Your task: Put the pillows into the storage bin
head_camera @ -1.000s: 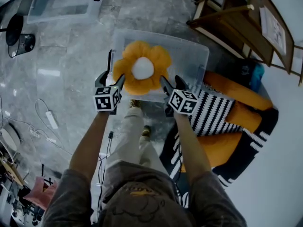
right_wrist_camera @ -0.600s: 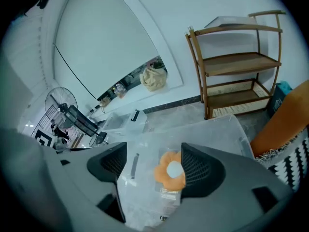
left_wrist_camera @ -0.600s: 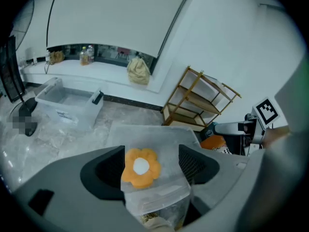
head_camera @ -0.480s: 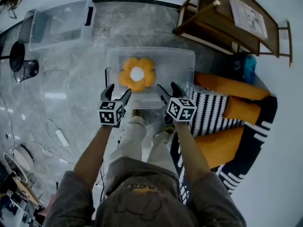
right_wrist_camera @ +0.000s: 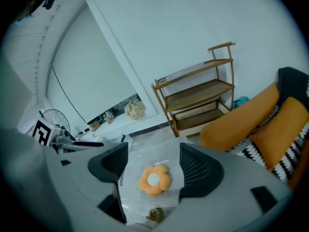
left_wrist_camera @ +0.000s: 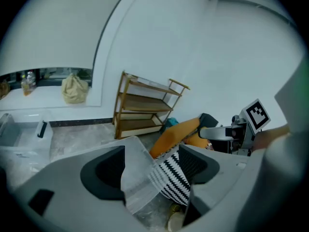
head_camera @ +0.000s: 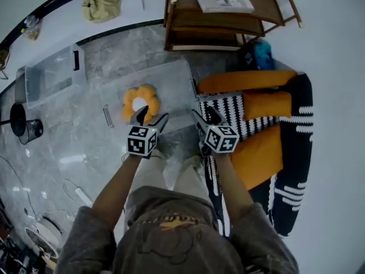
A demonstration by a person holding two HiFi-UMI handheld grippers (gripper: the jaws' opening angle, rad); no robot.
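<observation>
**Both grippers open and empty above a bin holding one flower pillow**

The head view looks steeply down on a grey marble floor [head_camera: 85, 153] that fills the left half of the frame. At 3 o'clock lies an orange and black seat [head_camera: 259, 156], the largest object, with a long orange pillow [head_camera: 245, 81] along its top edge. A wooden shelf [head_camera: 228, 16] stands against the white wall at 12 to 1 o'clock.

The clear storage bin [head_camera: 174, 87] sits on the floor at about 11 o'clock from the frame's centre, just beside the seat. A second clear bin [head_camera: 54, 76] rests well apart from it at 10 o'clock. A black-and-white striped pillow [head_camera: 234, 119] lies on the seat's near corner, close to the storage bin's right side.

The orange flower pillow [head_camera: 140, 103], with a white centre, lies flat inside the storage bin towards its left end.

The person stands at 6 o'clock, both arms stretched forward. The left gripper [head_camera: 153, 116] hangs above the bin's near edge, its jaws spread apart with nothing between them. The right gripper [head_camera: 204, 114] hangs over the striped pillow's left end, jaws likewise spread and empty. The right gripper view frames the flower pillow between its jaws, far below and untouched.
</observation>
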